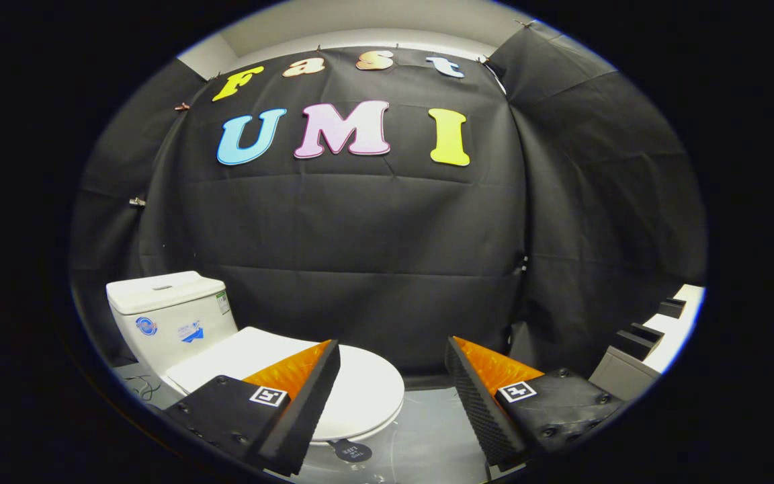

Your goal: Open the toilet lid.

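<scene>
A white toilet stands ahead and to the left, with its tank (pixel 170 316) against the black cloth wall. Its lid (pixel 360 390) lies flat and closed over the bowl, front edge pointing toward the fingers. My gripper (pixel 392 393) is open, with nothing between its black and orange fingers. The left finger (pixel 293 396) overlaps the near part of the lid in the view, and I cannot tell if it touches. The right finger (pixel 494 396) hangs over the floor to the right of the bowl.
A grey shiny floor (pixel 427 437) spreads below the fingers. A small round black tag (pixel 353 450) lies on the floor by the bowl's front. To the right stands a white and grey unit (pixel 635 363) with dark blocks on top.
</scene>
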Demonstrator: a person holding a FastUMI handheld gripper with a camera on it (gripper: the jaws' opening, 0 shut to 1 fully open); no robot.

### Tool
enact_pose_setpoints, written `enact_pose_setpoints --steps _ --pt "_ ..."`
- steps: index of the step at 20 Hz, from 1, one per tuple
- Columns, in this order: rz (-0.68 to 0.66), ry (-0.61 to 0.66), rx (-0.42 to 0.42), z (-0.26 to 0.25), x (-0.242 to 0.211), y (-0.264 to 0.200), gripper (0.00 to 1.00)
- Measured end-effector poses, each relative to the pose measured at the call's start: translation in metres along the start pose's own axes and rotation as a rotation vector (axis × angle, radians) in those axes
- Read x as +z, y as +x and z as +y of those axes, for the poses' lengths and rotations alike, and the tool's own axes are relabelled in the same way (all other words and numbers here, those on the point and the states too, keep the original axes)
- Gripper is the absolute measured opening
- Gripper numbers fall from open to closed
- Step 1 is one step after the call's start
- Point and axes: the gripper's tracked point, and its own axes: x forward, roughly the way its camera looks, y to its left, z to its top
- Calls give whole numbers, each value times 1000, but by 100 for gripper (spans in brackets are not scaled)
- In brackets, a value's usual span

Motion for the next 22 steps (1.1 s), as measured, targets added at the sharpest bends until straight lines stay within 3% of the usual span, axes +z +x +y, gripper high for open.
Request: enact_pose_setpoints --steps 12,22 --pt "11 -10 6 2 -5 1 98" --pt "84 -3 -1 -6 -38 3 98"
